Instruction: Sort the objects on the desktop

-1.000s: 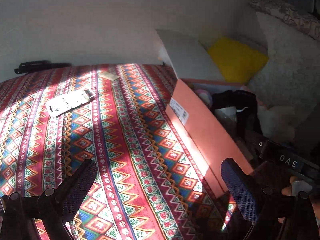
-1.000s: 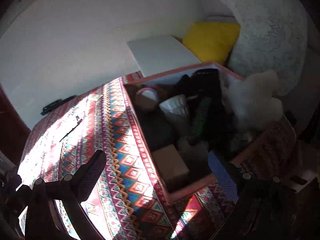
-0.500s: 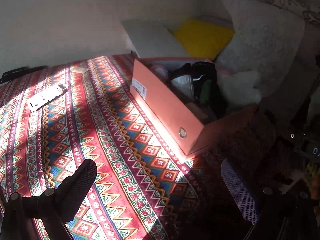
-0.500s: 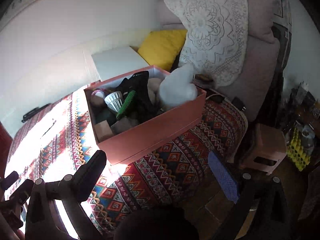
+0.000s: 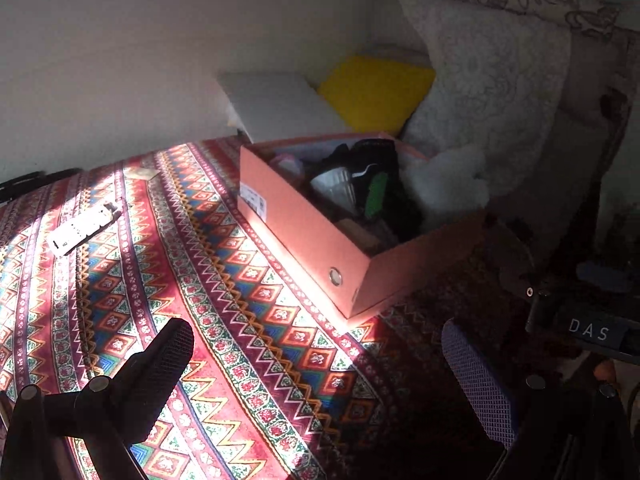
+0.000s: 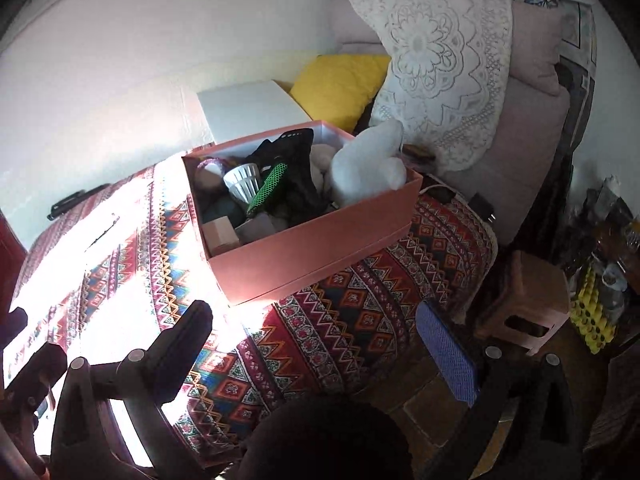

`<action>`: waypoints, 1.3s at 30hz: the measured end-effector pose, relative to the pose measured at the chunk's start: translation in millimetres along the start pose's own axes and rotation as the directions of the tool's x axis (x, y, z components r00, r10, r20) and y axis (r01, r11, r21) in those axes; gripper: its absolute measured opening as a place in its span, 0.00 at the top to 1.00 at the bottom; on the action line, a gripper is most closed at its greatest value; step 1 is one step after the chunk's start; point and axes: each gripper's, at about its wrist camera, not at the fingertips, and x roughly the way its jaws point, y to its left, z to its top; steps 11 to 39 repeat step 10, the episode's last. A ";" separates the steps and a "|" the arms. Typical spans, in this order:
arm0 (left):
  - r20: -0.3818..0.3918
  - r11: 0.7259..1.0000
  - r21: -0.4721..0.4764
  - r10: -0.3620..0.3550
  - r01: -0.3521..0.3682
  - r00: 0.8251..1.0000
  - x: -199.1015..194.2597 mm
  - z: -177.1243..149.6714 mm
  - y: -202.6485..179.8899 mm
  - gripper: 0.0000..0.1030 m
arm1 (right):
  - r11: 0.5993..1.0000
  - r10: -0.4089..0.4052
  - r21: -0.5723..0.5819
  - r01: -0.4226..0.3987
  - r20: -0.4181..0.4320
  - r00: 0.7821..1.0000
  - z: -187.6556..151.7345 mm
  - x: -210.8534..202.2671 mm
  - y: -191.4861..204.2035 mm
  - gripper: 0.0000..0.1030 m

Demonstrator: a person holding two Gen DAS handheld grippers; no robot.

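Backed off and raised, compared with a second ago. Then: left tongs low over the patterned cloth, close against the side of the pink box; right tongs hanging right above the box's contents. Now: both well back from it, with the whole box in view, standing on the cloth near the sofa end, open-topped and crowded.

Inside the box: a white soft toy against the far wall, a green mesh-covered handle, a white ribbed cup shape, a small cardboard block in the near corner, dark fabric between them.

Probably means a drop-off into the box is over and a fresh item is to be fetched. Left out on the cloth, well apart from the box: a white strip with dark print in the sun patch, a small card beyond it, and a black object at the far edge by the wall. Strip looks the likeliest next pick, nearer the left tongs.

Left tongs: spread wide, nothing between the fingers, touching nothing, held above the cloth.

Right tongs: also spread wide and empty, held above the near edge of the cloth, clear of the box.
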 end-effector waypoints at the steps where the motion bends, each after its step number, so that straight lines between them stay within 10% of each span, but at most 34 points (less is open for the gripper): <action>1: 0.006 1.000 0.008 -0.001 0.000 1.000 -1.2 -0.4 -1.6 0.01 | 1.000 -0.001 0.000 0.001 0.000 1.000 -0.3 -0.1 0.4 0.00; 39: 0.027 0.999 0.040 0.007 -0.008 1.000 -8.5 -0.4 -11.1 0.01 | 1.000 0.000 -0.018 0.000 0.001 1.000 -1.1 0.2 7.5 0.00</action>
